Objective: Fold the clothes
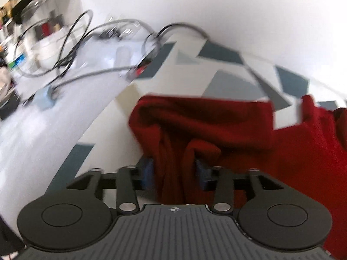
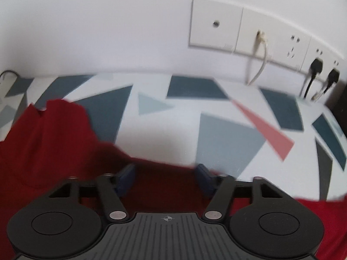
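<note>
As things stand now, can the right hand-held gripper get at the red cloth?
Probably yes. The red cloth already lies between the fingers of the right hand-held gripper, and nothing covers it. Whether the pads press it cannot be told.

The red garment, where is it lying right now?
The red garment lies bunched on the patterned tablecloth, below the wall sockets; a fold of it rises between the left gripper fingers.

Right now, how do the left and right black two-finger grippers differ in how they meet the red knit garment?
The left gripper has a bunched vertical fold of the red knit garment filling the gap between its blue pads; the right gripper has flat cloth lying between wider-set pads. The left faces cables and clutter, the right wall sockets. Both sit over the same garment on the geometric-patterned tabletop.
</note>
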A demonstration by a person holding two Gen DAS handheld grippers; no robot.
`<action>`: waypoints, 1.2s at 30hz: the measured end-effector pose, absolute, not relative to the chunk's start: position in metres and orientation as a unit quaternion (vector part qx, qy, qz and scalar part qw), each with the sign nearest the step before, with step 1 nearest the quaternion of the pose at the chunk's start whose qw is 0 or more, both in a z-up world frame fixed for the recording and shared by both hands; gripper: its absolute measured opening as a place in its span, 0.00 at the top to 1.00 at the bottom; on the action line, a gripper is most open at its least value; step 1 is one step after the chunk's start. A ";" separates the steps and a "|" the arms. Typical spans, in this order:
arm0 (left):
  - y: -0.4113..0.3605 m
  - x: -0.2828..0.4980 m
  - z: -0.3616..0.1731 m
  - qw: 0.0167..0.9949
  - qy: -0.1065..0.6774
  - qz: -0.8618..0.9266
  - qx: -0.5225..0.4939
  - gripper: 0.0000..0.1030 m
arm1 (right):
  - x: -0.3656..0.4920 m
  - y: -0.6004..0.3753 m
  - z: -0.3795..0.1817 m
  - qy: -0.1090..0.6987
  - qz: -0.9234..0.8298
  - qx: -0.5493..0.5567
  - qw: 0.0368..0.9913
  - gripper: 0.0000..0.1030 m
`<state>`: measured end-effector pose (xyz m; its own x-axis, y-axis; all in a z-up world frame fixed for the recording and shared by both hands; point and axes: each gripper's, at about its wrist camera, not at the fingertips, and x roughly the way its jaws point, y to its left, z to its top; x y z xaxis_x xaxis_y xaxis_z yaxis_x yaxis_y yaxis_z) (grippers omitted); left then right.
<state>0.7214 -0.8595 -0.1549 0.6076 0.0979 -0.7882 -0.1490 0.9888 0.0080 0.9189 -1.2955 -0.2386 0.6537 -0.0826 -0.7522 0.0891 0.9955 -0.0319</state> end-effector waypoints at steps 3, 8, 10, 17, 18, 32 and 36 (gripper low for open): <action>-0.878 0.733 -0.157 0.899 0.435 0.053 0.004 0.41 | 0.926 -1.315 -0.242 0.417 -0.058 0.027 0.907 0.47; -0.905 0.746 -0.164 0.899 0.434 0.038 0.028 0.41 | 0.919 -1.334 -0.244 0.412 -0.080 0.010 0.907 0.44; -0.918 0.752 -0.168 0.899 0.434 0.032 0.047 0.40 | 0.913 -1.346 -0.245 0.408 -0.094 0.017 0.908 0.44; -0.933 0.759 -0.170 0.902 0.429 0.018 0.054 0.35 | 0.911 -1.380 -0.237 0.448 -0.129 0.054 0.883 0.44; -0.932 0.758 -0.171 0.902 0.427 0.018 0.051 0.34 | 0.918 -1.379 -0.233 0.455 -0.125 0.061 0.879 0.48; -0.915 0.743 -0.175 0.906 0.423 0.012 0.013 0.28 | 1.058 -1.249 -0.216 0.535 0.033 -0.074 0.841 0.82; -0.909 0.743 -0.176 0.906 0.423 0.009 0.006 0.27 | 1.070 -1.260 -0.224 0.510 -0.034 -0.128 0.850 0.95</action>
